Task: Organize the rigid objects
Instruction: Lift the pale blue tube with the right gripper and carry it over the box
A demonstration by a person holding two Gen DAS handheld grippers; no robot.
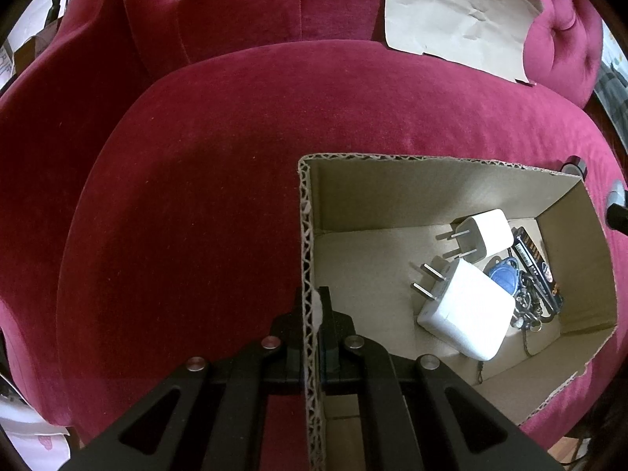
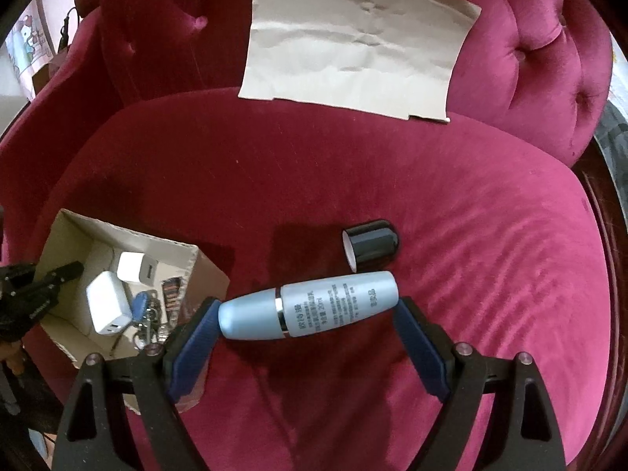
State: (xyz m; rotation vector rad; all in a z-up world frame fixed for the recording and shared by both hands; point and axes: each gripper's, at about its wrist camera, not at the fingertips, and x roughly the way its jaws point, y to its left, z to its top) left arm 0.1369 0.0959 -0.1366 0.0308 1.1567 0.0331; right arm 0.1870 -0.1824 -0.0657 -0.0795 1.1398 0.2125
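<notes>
An open cardboard box [image 1: 310,235] sits on the crimson velvet chair seat; it also shows in the right wrist view [image 2: 204,271]. Inside lie a large white charger [image 1: 467,314], a smaller white charger [image 1: 486,231], a blue key fob with keys [image 1: 504,276] and a dark flat packet [image 1: 535,263]. My left gripper [image 1: 313,306] is shut on the box's left wall. My right gripper [image 2: 308,310] is open, its fingers either side of a pale blue bottle [image 2: 310,310] lying on the seat. A black cap [image 2: 371,245] lies just behind the bottle.
A sheet of beige paper [image 2: 353,51] leans against the tufted backrest [image 2: 530,59]; it also shows in the left wrist view [image 1: 459,15]. The chair's padded arms rise at left and right. Bare seat cushion [image 1: 196,216] lies left of the box.
</notes>
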